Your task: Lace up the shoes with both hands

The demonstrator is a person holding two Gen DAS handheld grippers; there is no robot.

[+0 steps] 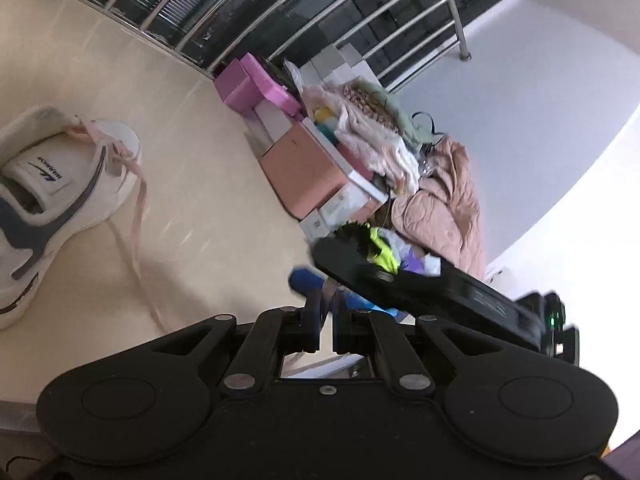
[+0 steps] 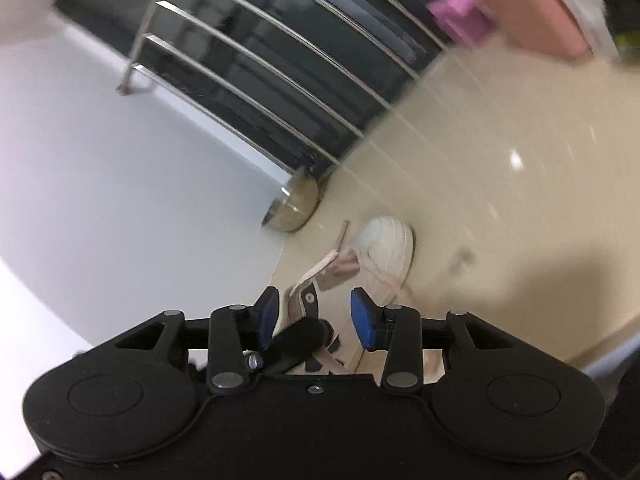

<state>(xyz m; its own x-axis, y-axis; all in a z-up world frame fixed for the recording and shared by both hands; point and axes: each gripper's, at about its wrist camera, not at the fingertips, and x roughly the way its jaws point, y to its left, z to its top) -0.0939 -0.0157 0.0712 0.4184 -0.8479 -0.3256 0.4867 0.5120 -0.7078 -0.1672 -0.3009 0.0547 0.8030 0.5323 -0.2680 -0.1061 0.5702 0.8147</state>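
Pink lace trails off white shoe on floor; left claw closed, maybe pinching lace; right claw parted, gripping nothing.

Both wrist views rolled, low, sharing shoe (floor-level)

Home interior: glossy cream tiled floor, steel stair railing, stacked pink cardboard boxes, heaped clothes with quilted pink jacket.
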